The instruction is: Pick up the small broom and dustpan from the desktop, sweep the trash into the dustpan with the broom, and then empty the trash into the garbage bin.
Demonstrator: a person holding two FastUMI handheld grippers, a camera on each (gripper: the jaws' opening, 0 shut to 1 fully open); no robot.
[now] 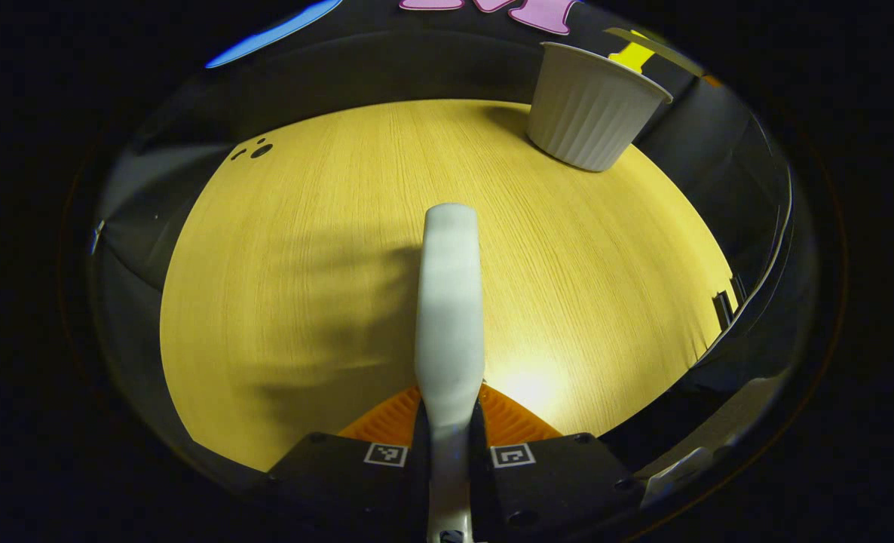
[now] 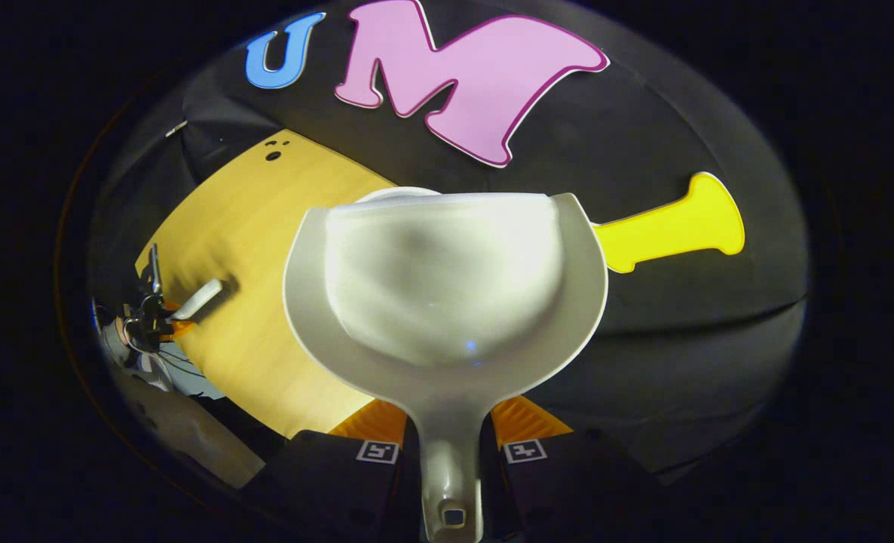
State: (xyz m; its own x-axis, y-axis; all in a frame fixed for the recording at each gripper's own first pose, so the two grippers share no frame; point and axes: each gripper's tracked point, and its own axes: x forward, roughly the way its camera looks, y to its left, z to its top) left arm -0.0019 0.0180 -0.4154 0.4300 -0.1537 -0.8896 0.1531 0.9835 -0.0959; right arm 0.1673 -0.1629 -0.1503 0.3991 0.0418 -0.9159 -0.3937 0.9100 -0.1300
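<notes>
My left gripper [image 1: 451,413] is shut on the white small broom [image 1: 451,302], which points forward, low over the wooden desktop [image 1: 289,302]. The white ribbed garbage bin [image 1: 590,113] stands at the desktop's far right corner. My right gripper [image 2: 447,424] is shut on the handle of the white dustpan [image 2: 447,286], whose scoop is held up in front of the booth wall; its inside looks bare. A curved white rim, probably the garbage bin [image 2: 394,192], peeks out just behind the pan's far edge. Far off at the left, the left gripper [image 2: 153,320] holds the broom [image 2: 200,299].
Small dark holes [image 1: 255,149] mark the desktop's far left corner. Black cloth walls close in around the desktop. Its right edge [image 1: 718,302] drops off beside a dark fitting.
</notes>
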